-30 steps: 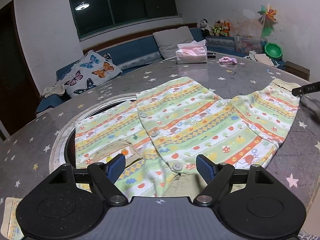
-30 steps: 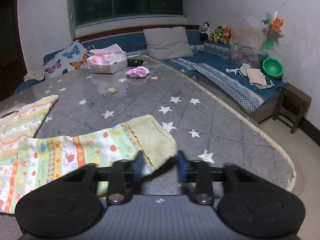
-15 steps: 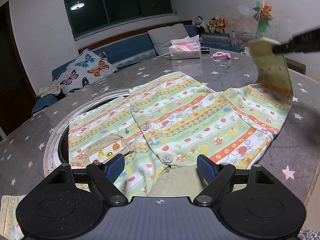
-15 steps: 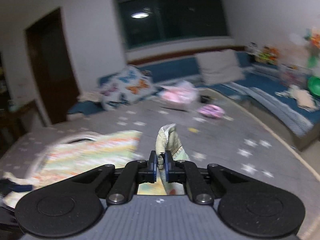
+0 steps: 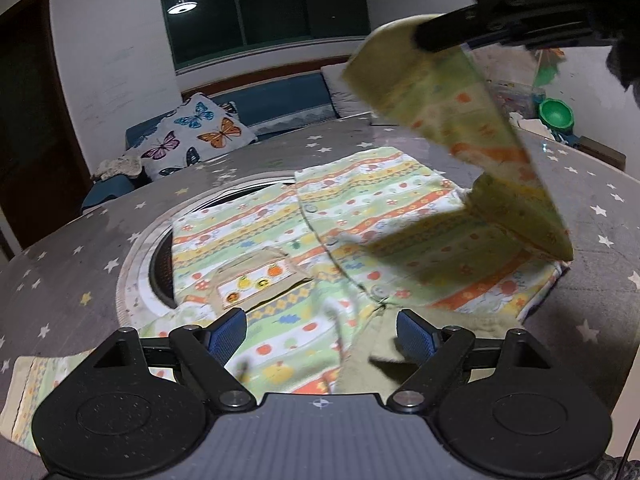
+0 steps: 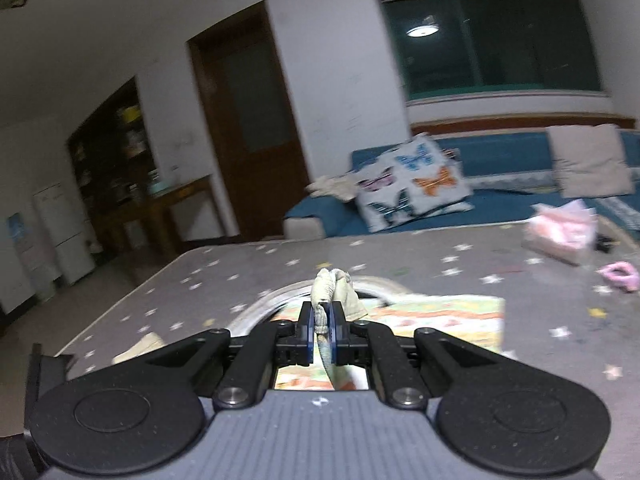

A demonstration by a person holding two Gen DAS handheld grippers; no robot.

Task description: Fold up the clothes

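Note:
A green, yellow and orange striped child's shirt (image 5: 360,216) lies front-up on the star-patterned table (image 5: 72,264). My left gripper (image 5: 322,332) is open and empty, low over the shirt's near hem. My right gripper (image 6: 323,326) is shut on the cuff of the shirt's right sleeve (image 6: 335,292). In the left wrist view that sleeve (image 5: 472,120) hangs lifted high above the shirt's right side, held by the right gripper (image 5: 424,36). The shirt body also shows in the right wrist view (image 6: 440,316).
A round metal ring (image 5: 136,256) is set in the table under the shirt's left side. A pink tissue box (image 6: 560,232) and a pink cloth (image 6: 620,276) lie at the table's far side. A blue sofa with a butterfly cushion (image 5: 196,136) stands behind.
My right gripper closed on the sleeve cuff, lifted it off the table and swung it up and leftward over the shirt. The left gripper stayed open near the hem.

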